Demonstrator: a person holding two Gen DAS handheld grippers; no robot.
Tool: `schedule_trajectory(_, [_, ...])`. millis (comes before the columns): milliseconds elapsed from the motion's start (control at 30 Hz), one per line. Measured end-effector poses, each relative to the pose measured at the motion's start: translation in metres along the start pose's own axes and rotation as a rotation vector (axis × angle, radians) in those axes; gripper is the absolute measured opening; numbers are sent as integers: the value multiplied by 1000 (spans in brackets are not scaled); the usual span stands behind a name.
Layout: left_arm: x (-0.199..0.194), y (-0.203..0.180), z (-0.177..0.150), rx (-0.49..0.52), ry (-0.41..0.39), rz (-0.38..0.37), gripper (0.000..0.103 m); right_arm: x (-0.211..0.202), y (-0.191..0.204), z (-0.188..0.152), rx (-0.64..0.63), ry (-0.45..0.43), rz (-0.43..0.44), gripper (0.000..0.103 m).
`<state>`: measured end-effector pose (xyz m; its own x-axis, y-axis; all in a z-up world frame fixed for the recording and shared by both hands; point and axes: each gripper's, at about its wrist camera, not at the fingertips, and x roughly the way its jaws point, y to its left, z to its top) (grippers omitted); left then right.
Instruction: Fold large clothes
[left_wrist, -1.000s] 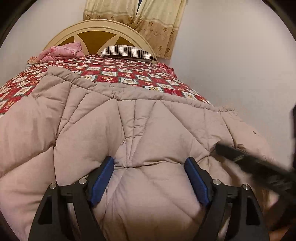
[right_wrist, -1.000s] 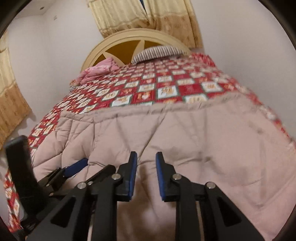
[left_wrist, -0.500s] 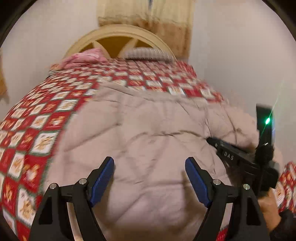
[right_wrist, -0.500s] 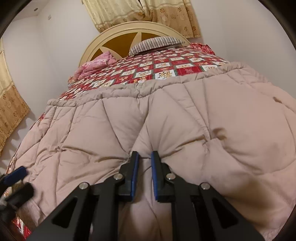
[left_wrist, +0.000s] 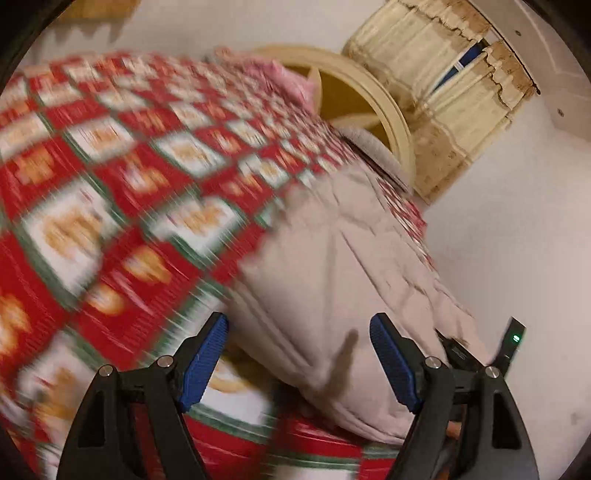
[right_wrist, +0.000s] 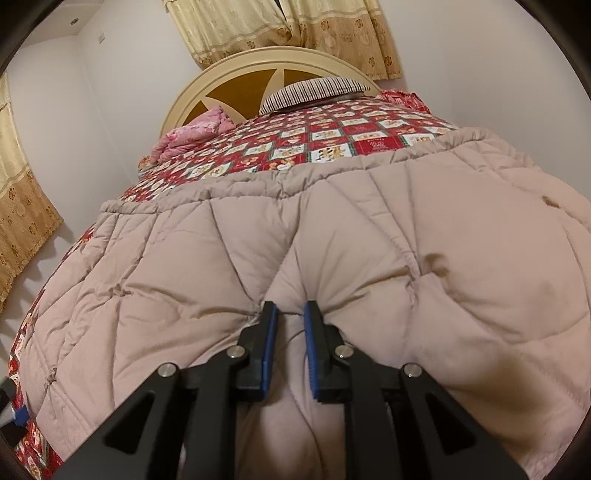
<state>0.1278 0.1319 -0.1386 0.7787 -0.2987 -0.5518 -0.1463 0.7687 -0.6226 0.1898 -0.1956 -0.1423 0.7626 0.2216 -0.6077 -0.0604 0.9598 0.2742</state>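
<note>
A large beige quilted comforter (right_wrist: 424, 240) covers the near half of the bed. My right gripper (right_wrist: 290, 314) is shut on a raised fold of it near the front edge, and the cloth bunches between the blue pads. In the left wrist view the picture is rolled and blurred. The comforter's near left corner (left_wrist: 332, 280) lies between and beyond my left gripper (left_wrist: 299, 354), whose jaws are opening wide and whose pads do not press the cloth. The right gripper's body with a green light (left_wrist: 513, 339) shows at the comforter's far side.
A red patchwork bedcover (right_wrist: 332, 136) lies under the comforter. At the bed's head are a cream headboard (right_wrist: 236, 85), a striped pillow (right_wrist: 314, 90) and a folded pink blanket (right_wrist: 192, 134). Yellow curtains (right_wrist: 295, 33) hang behind, with white walls on both sides.
My left gripper slid left off the comforter's middle to its corner and rolled, tilting its view. My right gripper sank onto the comforter and closed on a fold.
</note>
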Motion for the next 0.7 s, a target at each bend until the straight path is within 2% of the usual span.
schedule_trajectory(33, [8,-1,1,-7,4,6,92,0,0,0,-1,0,-1,17])
schedule_trajectory(67, [15,0,3,-23,0,13,94,0,0,0,-2,-1,-3,17])
schedule_trajectory(133, [32,8,8,-111,-19,8,94,-1,2,-1,-7,-1,-8,17])
schedule_trajectory(233, [36,10,15,-168,-72,-7,94,-1,4,0,-12,2,-17,17])
schedule_trajectory(367, [42,6,17,-125,-62,-25,94,-6,17,8,-27,60,-89,19])
schedule_trajectory(400, [39,6,15,-112,-73,-31,94,-16,22,13,-10,39,-72,24])
schedule_trajectory(467, [30,10,8,-94,-91,-31,94,-34,31,18,-2,-30,-31,24])
schedule_trajectory(533, [20,14,2,-87,-115,-40,94,-44,46,24,-35,-74,-30,24])
schedule_trajectory(633, [21,16,1,-97,-150,-49,95,-30,55,28,-62,-64,-17,24])
schedule_trajectory(700, [29,13,4,-75,-127,-33,95,3,52,22,-74,11,-40,25])
